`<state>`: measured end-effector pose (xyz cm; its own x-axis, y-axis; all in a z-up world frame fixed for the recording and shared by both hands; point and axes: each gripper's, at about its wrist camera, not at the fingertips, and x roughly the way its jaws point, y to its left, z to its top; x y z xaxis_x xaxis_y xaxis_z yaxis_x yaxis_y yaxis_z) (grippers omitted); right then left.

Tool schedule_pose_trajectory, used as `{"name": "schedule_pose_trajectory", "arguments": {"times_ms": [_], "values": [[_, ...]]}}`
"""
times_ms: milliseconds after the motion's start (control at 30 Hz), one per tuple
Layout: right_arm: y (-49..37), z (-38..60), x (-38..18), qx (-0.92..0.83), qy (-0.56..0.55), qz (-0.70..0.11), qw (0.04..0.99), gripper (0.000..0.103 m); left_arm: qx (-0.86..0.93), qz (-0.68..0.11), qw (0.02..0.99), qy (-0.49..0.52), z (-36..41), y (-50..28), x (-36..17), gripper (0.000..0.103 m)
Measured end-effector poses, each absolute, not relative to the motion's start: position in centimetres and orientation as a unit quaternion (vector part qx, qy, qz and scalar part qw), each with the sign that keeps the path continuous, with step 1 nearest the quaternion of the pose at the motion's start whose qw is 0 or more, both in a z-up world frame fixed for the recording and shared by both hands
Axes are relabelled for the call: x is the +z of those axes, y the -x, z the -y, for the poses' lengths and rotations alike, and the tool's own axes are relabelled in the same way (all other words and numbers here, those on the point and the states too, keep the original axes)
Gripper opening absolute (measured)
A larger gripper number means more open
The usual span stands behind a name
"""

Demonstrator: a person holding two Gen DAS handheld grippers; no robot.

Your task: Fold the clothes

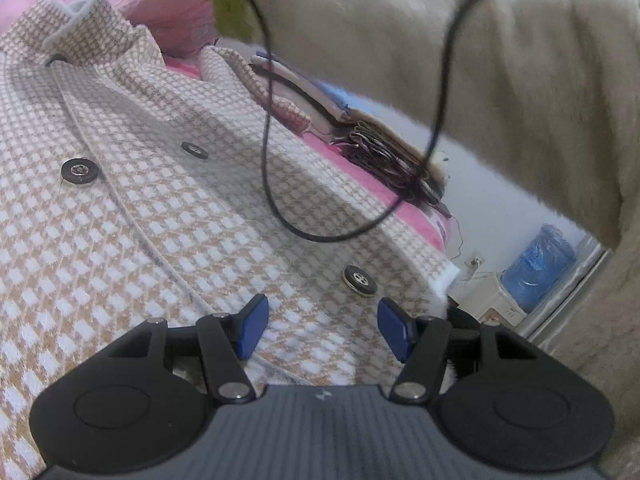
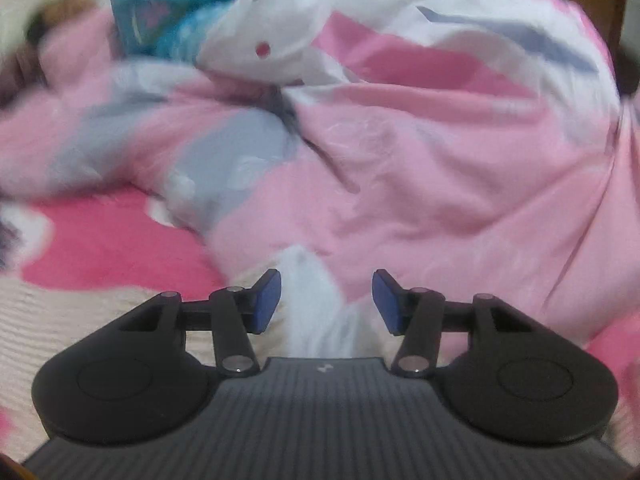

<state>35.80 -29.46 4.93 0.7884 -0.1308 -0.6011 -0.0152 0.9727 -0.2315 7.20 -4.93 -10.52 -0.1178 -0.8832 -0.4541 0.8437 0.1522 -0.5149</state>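
A tan-and-white checked coat [image 1: 168,184] with dark round buttons [image 1: 79,171] lies spread flat on the bed, collar at the far left. My left gripper [image 1: 323,326] is open and empty just above the coat near its lower hem. My right gripper [image 2: 326,300] is open and empty, hovering over a rumpled pink quilt [image 2: 420,168]; a strip of cream fabric [image 2: 80,320] shows under its left side. The right wrist view is blurred by motion.
A pile of folded clothes [image 1: 360,128] sits beyond the coat on the pink bed. A black cable [image 1: 266,152] hangs across the left wrist view. A fuzzy beige sleeve [image 1: 500,60] fills the upper right. A blue water jug [image 1: 538,266] stands off the bed. A teal item [image 2: 160,12] lies on the quilt.
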Motion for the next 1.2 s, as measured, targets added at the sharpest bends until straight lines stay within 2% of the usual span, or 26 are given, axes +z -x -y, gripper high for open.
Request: {"name": "schedule_pose_trajectory", "arguments": {"times_ms": [67, 200, 500, 600, 667, 800, 900, 967, 1033, 1200], "values": [[-36.8, 29.4, 4.9, -0.045, 0.155, -0.335, 0.928, 0.051, -0.651, -0.369, 0.663, 0.027, 4.9, -7.3, -10.6, 0.062], [-37.1, 31.7, 4.6, -0.052, 0.142, -0.383, 0.911, 0.054, -0.65, -0.366, 0.665, 0.023, 5.4, -7.1, -10.5, 0.062], [-34.9, 32.4, 4.7, -0.04, 0.153, -0.398, 0.903, 0.048, -0.65, -0.367, 0.665, 0.023, 5.6, -7.0, -10.4, 0.062], [-34.6, 33.0, 4.5, -0.04, 0.139, -0.405, 0.903, 0.036, -0.65, -0.368, 0.664, 0.024, 5.7, -7.0, -10.4, 0.062], [-34.8, 32.1, 4.0, -0.036, 0.171, -0.412, 0.894, 0.022, -0.65, -0.368, 0.664, 0.024, 5.7, -7.0, -10.3, 0.062], [-35.3, 29.0, 2.6, -0.026, 0.299, -0.412, 0.86, 0.021, -0.651, -0.369, 0.663, 0.025, 5.8, -6.9, -10.3, 0.062], [-35.9, 27.3, 1.8, -0.005, 0.385, -0.411, 0.826, 0.027, -0.651, -0.369, 0.663, 0.025, 5.8, -6.8, -10.3, 0.062], [-36.3, 26.7, 1.3, 0.009, 0.445, -0.41, 0.796, 0.042, -0.651, -0.369, 0.663, 0.025, 5.9, -6.8, -10.2, 0.062], [-36.6, 26.4, 0.7, 0.025, 0.5, -0.413, 0.761, 0.051, -0.651, -0.369, 0.663, 0.025, 5.9, -6.8, -10.2, 0.062], [-36.6, 25.7, -0.2, 0.068, 0.577, -0.411, 0.702, 0.053, -0.651, -0.37, 0.662, 0.027, 5.9, -6.8, -10.2, 0.062]]}}
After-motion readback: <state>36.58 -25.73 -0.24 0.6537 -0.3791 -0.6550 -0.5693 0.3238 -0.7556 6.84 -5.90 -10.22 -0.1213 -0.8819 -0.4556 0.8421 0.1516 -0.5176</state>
